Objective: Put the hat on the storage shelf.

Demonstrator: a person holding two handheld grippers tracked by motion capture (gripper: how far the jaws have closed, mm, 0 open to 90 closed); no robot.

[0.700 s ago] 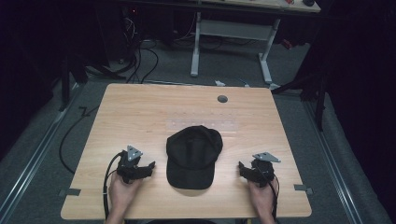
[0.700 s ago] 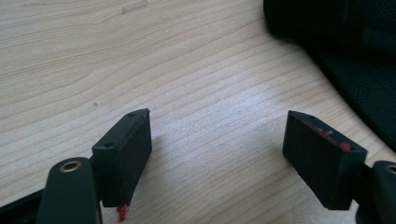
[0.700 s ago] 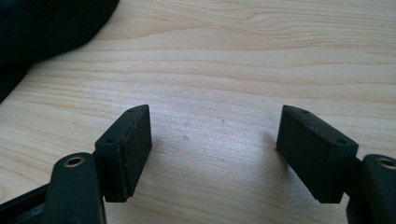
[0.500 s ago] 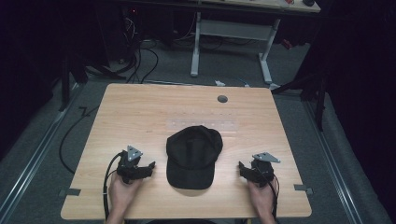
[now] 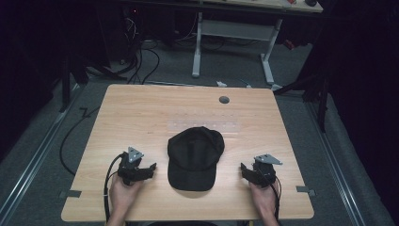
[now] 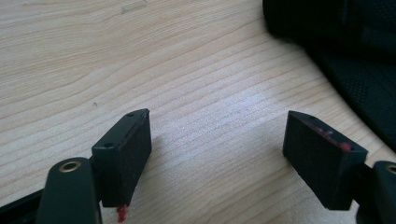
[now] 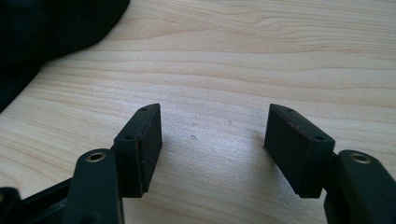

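1. While both hands rest low in the frame, the counter (image 5: 141, 113), a pale wood-grain slab with a small grey plug near its far edge, takes up the middle of the high view.
2. At centre, slightly below the middle, lies the cap (image 5: 195, 155): black, soft fabric, domed crown toward the top of the frame, flat brim toward the bottom, so its long axis runs up and down the picture.
3. Left hand-held gripper (image 5: 149, 168), lower left, has its jaws spread with nothing between them; the cap lies to its right, near but not touching. In the left gripper view the cap's meshy cloth (image 6: 364, 70) sits at upper right.
4. Right hand-held gripper (image 5: 244, 169), lower right, is likewise open and empty; the cap (image 7: 46, 28) lies to its left. Both look about equally near, the left perhaps slightly closer.
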